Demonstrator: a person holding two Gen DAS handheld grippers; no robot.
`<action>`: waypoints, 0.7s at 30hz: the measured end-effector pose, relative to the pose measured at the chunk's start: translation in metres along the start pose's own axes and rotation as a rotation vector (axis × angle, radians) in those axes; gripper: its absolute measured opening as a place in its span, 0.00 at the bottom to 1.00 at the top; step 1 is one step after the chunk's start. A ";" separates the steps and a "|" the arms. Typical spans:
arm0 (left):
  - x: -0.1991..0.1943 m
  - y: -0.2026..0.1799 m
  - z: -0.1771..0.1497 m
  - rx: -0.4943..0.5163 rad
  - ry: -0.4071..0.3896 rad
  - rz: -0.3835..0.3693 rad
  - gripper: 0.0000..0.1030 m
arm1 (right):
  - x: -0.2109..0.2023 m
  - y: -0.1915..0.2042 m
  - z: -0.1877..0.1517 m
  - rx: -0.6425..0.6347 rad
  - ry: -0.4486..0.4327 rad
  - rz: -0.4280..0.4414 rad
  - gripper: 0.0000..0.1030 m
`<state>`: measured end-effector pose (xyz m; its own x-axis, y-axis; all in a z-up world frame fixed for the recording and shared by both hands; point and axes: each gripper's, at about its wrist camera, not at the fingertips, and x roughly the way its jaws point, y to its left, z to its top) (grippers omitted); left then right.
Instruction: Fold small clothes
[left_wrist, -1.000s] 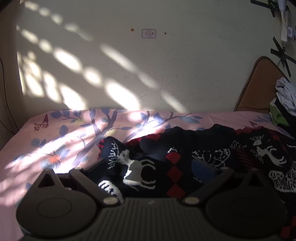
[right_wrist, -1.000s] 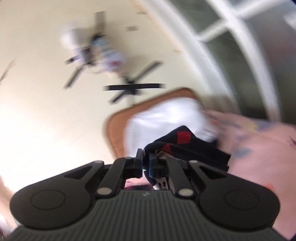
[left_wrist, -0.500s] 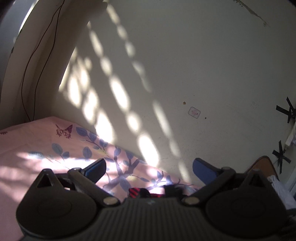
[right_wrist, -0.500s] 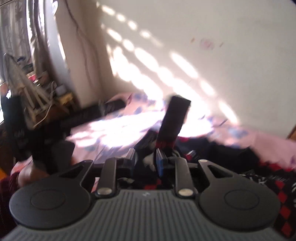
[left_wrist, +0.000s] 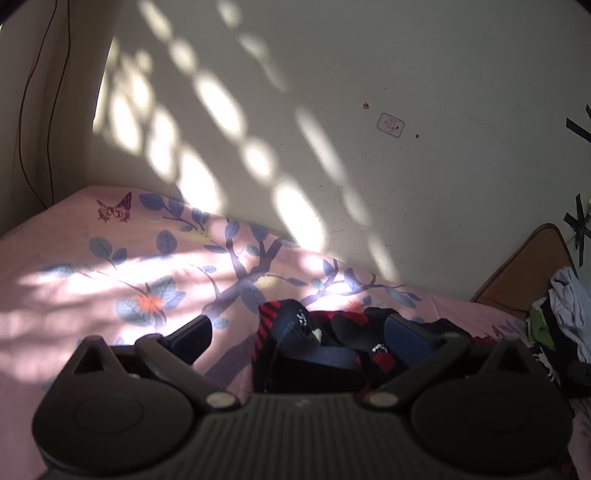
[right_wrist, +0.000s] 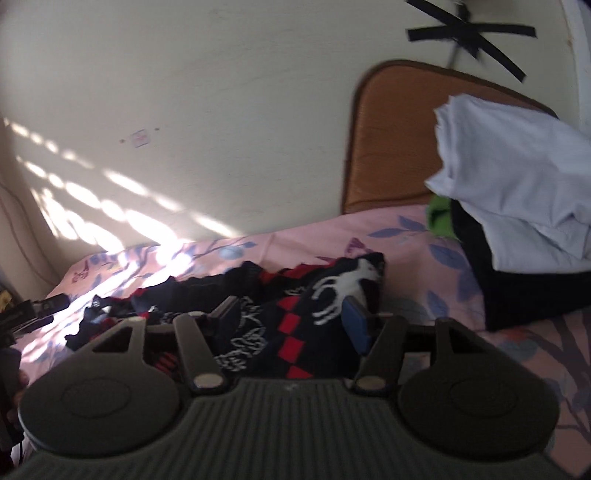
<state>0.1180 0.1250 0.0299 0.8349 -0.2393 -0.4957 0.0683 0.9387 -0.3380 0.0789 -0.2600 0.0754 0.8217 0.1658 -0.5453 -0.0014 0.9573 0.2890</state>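
With both the left gripper and the right gripper spread wide and gripping nothing, each should pinch an edge of the rumpled sweater lying just ahead on the pink bedsheet, well short of the clothes pile.

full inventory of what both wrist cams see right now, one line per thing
sweater: 1, black with red diamonds and white deer pattern, crumpled on the bed between both grippers' open fingers
bedsheet: 1, pink with blue leaf and branch print, covers the bed
clothes pile: 1 heap, white garment on top, black and green beneath, on the bed's right side by the headboard
headboard: 1, brown, against the wall
wall: cream, with sun patches
tape crosses: black, on the wall above the headboard; count unclear
left gripper: 1, dark, blue pads, open over the sweater
right gripper: 1, dark, blue pads, open, fingers either side of the sweater
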 end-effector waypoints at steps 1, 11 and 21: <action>0.004 0.004 -0.001 -0.023 0.018 -0.022 1.00 | 0.007 -0.009 0.000 0.026 0.021 -0.014 0.64; 0.039 -0.003 -0.010 0.087 0.154 0.085 0.85 | 0.038 -0.037 -0.027 0.123 0.030 -0.016 0.25; 0.020 -0.002 -0.002 0.089 0.052 0.119 0.89 | -0.065 -0.029 -0.051 0.076 -0.003 0.050 0.43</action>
<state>0.1335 0.1181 0.0195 0.8107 -0.1354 -0.5696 0.0208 0.9789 -0.2031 -0.0040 -0.2867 0.0622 0.8236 0.2118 -0.5261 0.0010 0.9271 0.3748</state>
